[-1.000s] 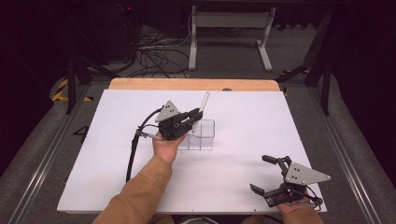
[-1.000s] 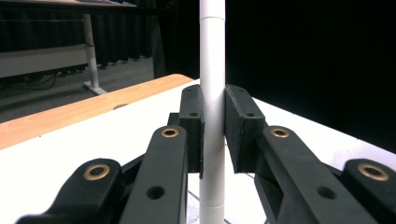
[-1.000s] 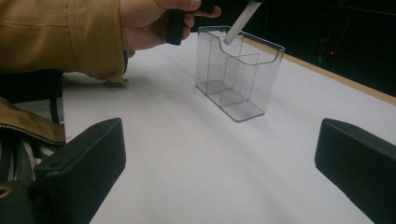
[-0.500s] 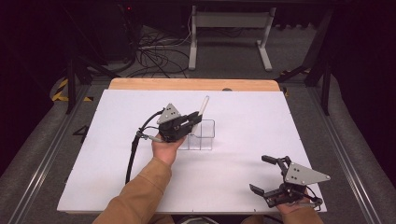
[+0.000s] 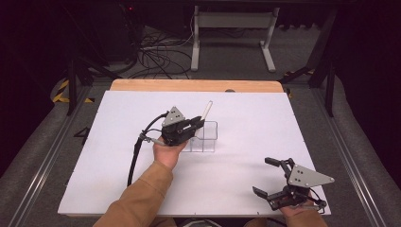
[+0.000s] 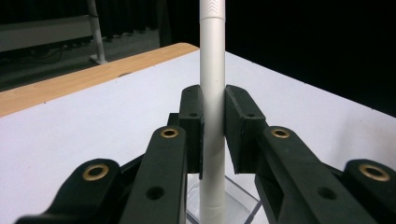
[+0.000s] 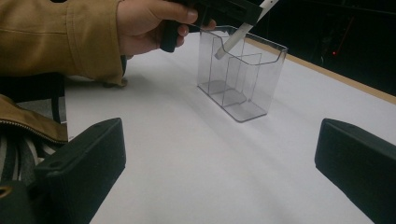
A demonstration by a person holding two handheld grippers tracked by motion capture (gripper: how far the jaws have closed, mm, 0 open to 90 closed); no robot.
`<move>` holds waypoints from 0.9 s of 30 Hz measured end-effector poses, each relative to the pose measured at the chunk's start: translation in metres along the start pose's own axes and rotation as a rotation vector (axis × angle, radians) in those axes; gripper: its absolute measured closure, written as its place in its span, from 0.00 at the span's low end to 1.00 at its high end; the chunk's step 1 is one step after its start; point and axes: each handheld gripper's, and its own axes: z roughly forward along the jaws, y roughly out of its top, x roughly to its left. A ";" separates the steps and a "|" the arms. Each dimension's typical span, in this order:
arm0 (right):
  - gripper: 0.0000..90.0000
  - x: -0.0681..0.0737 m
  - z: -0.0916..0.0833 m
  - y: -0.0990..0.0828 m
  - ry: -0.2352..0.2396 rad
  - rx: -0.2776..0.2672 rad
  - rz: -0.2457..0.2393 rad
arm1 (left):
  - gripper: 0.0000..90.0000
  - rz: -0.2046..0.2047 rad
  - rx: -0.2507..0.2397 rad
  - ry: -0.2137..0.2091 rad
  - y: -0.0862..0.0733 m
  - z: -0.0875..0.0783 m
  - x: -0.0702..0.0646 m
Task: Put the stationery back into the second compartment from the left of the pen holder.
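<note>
While the white pen (image 6: pixel 212 93) is clamped between the pads of the left gripper (image 5: pixel 195 126), its lower end is held inside the rim of the clear plastic organizer (image 7: pixel 243 74), slanted rather than upright, with the tip not yet resting on the floor of the box as judged from the right gripper view. The step in hand is taken to be the insertion of the pen into one compartment. The next move is judged to call for the pen to be brought more upright, lowered until its tip is seated, and only then released by parting the pads; a release while tilted could let it tip against a divider or out over the wall. The organizer is seen to be split by transparent partitions into compartments, and apart from the pen's tip nothing is seen in any of them. It stands on the white table (image 5: pixel 246 189), near its middle. The right gripper (image 5: pixel 273 178) is held well apart, near the table's front right corner, its jaws spread wide with nothing between them.
</note>
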 end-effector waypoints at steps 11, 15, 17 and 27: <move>0.03 0.000 0.000 0.000 0.001 0.001 -0.001 | 0.86 0.007 0.025 0.026 0.002 -0.005 -0.004; 0.03 0.000 0.000 0.000 0.004 0.003 -0.003 | 0.86 0.014 0.039 0.037 0.003 -0.008 -0.006; 0.03 0.001 0.001 0.000 0.005 0.003 -0.003 | 0.86 0.020 0.054 0.045 0.003 -0.009 -0.008; 0.03 0.001 0.001 0.000 0.006 0.002 -0.003 | 0.86 0.045 0.085 0.053 0.002 -0.008 -0.010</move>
